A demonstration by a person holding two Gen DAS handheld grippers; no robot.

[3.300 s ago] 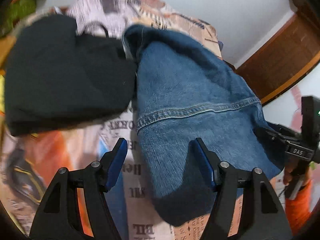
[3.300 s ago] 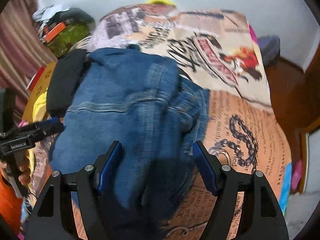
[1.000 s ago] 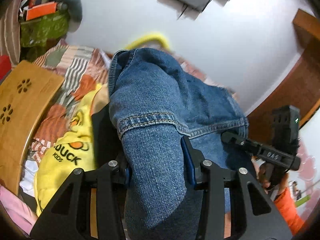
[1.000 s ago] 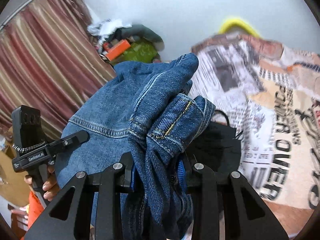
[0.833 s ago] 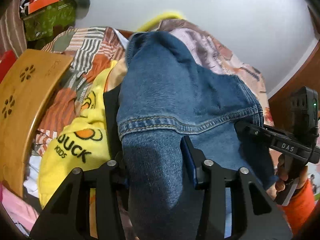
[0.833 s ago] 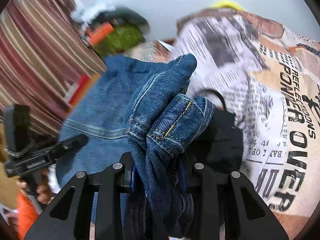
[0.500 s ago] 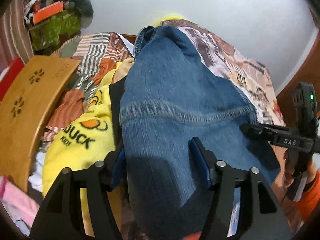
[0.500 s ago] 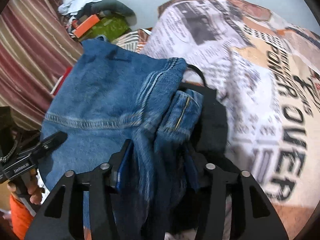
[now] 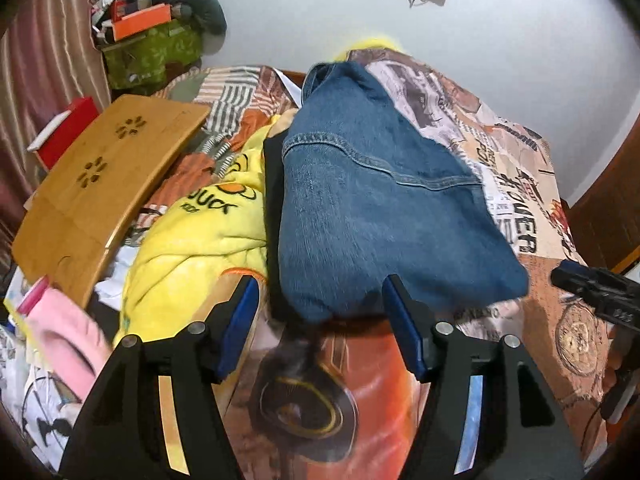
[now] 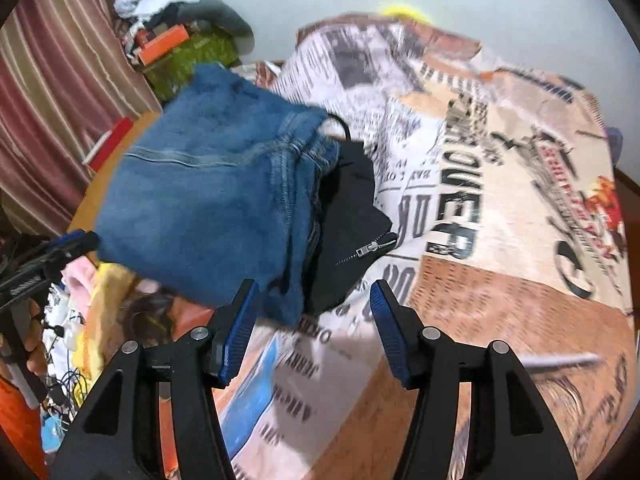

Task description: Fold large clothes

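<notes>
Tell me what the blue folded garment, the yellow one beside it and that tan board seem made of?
The blue folded garment looks like denim: faded weave and stitched seams. The yellow garment seems soft fleece, with a fuzzy, matte nap. The tan board appears to be wood or bamboo, smooth with cut-out flower holes.

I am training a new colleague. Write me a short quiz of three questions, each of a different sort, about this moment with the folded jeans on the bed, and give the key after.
1. True or false: the folded jeans are clamped between the pads of the left gripper.
2. Which garment lies directly under the jeans? A) black zip garment B) pink cloth C) striped blanket
3. Fill in: the yellow garment beside the jeans shows the printed word ____.

Key
1. False. Both grippers stand clear of the denim; the right gripper has empty, opening jaws.
2. A, the black zip garment.
3. DUCK.
</notes>
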